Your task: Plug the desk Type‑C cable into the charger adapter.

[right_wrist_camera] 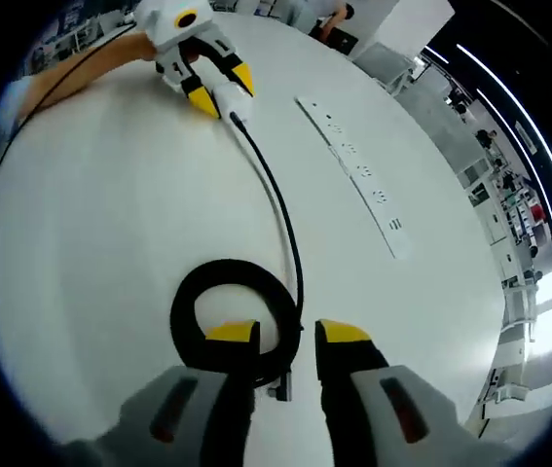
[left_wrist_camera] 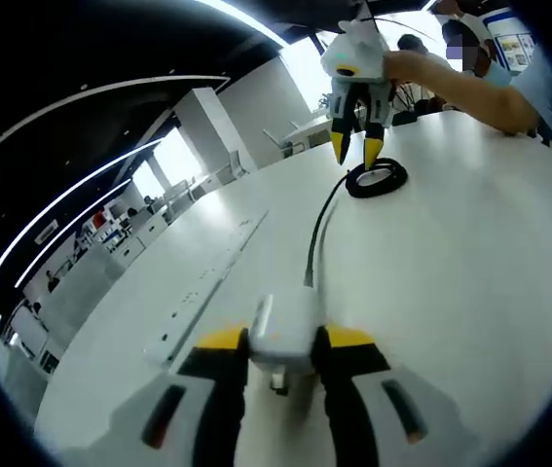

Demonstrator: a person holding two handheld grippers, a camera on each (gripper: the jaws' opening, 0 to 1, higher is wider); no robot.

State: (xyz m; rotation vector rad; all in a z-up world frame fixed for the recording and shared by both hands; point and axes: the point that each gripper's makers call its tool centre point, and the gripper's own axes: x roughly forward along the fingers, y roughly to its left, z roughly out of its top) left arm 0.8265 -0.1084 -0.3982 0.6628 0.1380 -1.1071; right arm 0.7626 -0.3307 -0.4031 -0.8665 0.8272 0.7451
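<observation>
My left gripper [left_wrist_camera: 283, 341] is shut on the white charger adapter [left_wrist_camera: 290, 331], low over the white table [left_wrist_camera: 470, 282]. A black cable [left_wrist_camera: 319, 229] runs from just in front of the adapter to a coil [left_wrist_camera: 376, 179]. Whether its near end is seated in the adapter, I cannot tell. My right gripper [left_wrist_camera: 357, 148] hovers open over that coil. In the right gripper view, the right gripper [right_wrist_camera: 287, 336] stands open over the coil [right_wrist_camera: 190, 306], with a connector end [right_wrist_camera: 280, 389] lying between the jaws. The cable [right_wrist_camera: 280, 209] leads away to the left gripper [right_wrist_camera: 219, 89] holding the adapter [right_wrist_camera: 225, 99].
A long white power strip [left_wrist_camera: 207, 292] is set into the table left of the cable, and is seen again as the power strip [right_wrist_camera: 353, 161]. A person's hand [left_wrist_camera: 422, 66] holds the right gripper, and a forearm [right_wrist_camera: 71, 73] shows behind the left one. Office desks stand beyond the table.
</observation>
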